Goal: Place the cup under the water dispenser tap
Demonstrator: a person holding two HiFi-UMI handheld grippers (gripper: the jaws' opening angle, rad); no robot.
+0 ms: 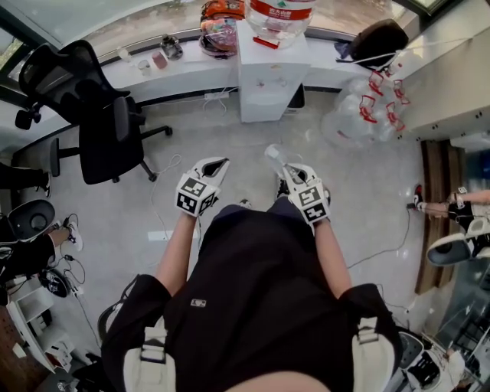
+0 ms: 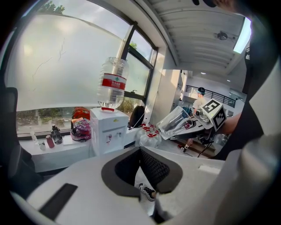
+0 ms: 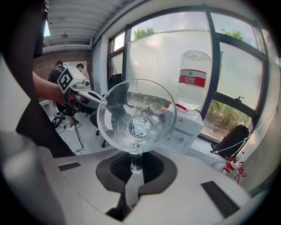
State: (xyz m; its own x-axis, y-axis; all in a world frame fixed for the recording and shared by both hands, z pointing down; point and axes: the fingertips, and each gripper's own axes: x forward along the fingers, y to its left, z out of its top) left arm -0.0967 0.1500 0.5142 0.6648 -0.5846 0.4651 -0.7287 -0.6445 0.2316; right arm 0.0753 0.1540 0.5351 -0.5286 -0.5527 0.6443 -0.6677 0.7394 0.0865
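A clear plastic cup (image 1: 276,156) is held out in front of me, its mouth facing the camera in the right gripper view (image 3: 137,115). My right gripper (image 1: 288,173) is shut on the cup's wall (image 3: 131,169). The left gripper view shows the cup (image 2: 174,123) tilted in the right gripper (image 2: 199,121). My left gripper (image 1: 222,163) is beside it, shut and holding nothing (image 2: 147,176). The white water dispenser (image 1: 272,69) stands ahead by the window ledge with a large bottle (image 1: 279,15) on top. Its taps (image 2: 113,137) are on the front, well away from the cup.
A black office chair (image 1: 99,115) stands to the left of the dispenser. A heap of clear empty bottles (image 1: 367,107) lies to its right. Bags (image 1: 222,27) and small bottles sit on the ledge. Cables run over the floor (image 1: 164,184).
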